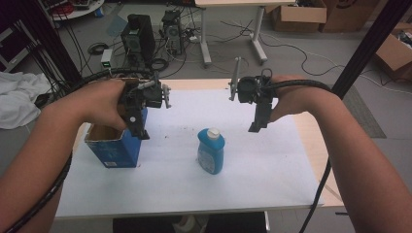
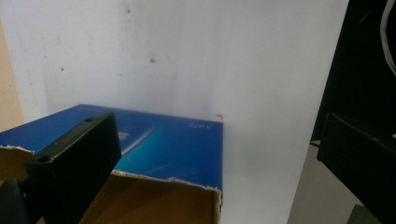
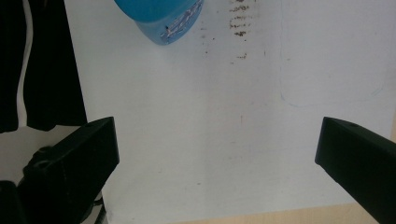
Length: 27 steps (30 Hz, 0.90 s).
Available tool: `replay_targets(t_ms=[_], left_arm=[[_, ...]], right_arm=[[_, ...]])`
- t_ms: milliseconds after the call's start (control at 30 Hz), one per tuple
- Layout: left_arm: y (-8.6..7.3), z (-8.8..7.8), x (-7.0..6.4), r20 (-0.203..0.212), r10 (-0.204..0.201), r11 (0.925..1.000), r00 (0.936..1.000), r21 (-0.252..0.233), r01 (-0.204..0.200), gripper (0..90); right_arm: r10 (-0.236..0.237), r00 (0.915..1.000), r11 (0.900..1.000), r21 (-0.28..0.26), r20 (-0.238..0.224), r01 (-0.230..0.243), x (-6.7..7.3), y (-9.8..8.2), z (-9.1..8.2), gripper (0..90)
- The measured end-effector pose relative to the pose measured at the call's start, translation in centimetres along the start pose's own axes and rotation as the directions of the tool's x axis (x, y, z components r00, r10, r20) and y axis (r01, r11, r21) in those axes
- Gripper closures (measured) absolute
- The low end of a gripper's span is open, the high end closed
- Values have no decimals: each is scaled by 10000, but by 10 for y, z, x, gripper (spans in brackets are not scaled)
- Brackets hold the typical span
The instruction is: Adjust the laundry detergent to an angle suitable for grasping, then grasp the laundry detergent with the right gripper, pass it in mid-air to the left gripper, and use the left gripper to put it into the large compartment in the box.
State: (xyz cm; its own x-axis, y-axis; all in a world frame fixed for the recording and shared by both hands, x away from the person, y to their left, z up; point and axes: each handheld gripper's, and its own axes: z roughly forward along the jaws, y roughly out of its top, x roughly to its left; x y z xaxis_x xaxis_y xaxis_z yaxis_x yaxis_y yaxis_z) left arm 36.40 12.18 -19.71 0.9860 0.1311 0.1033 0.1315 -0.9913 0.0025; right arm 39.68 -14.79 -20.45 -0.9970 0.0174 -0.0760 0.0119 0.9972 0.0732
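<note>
At the left of the high view we see the blue box (image 1: 115, 148), which stands on the white table sheet (image 1: 272, 165) with its torn top open. Our left gripper (image 1: 137, 127) hangs just above the right rim of this box. In the left gripper view its jaws stand wide apart with nothing between them, and the blue side and brown inside of the box (image 2: 177, 149) lie under them.

In the middle of the high view, a little lower, the blue bottle (image 1: 211, 151) with a white cap stands upright, apart from the box.

At the right of the high view, our right gripper (image 1: 258, 124) hovers above the sheet, up and to the right of the bottle. Its jaws are also fully apart and hold nothing; the right gripper view shows the bottle (image 3: 161, 18) at its upper left edge.
</note>
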Motion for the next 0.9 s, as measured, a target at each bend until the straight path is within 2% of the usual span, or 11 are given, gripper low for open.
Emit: replay_targets(t_ms=[600, 733, 833, 867, 900], left_arm=[[2, 2, 6, 59, 102, 9999, 9999, 9, -102, 1], [4, 4, 6, 88, 171, 9998, 9998, 110, -172, 1], [5, 1, 5, 56, 185, 9998, 9998, 3, -185, 1], [5, 0, 5, 50, 181, 9998, 9998, -30, -181, 1], [5, 1, 4, 50, 171, 9998, 9998, -32, -171, 1]], right_arm=[[50, 10000, 10000, 8, 9, -50, 0, -4, 0, 0], [126, 9999, 9997, -221, -57, -128, 2, -10, 1, 0], [143, 9998, 9994, -326, -132, -147, 3, -12, 2, 0], [142, 9998, 9981, -601, -166, -152, 4, -13, 1, 0], [142, 9998, 9981, -601, -166, -152, 4, -13, 1, 0]])
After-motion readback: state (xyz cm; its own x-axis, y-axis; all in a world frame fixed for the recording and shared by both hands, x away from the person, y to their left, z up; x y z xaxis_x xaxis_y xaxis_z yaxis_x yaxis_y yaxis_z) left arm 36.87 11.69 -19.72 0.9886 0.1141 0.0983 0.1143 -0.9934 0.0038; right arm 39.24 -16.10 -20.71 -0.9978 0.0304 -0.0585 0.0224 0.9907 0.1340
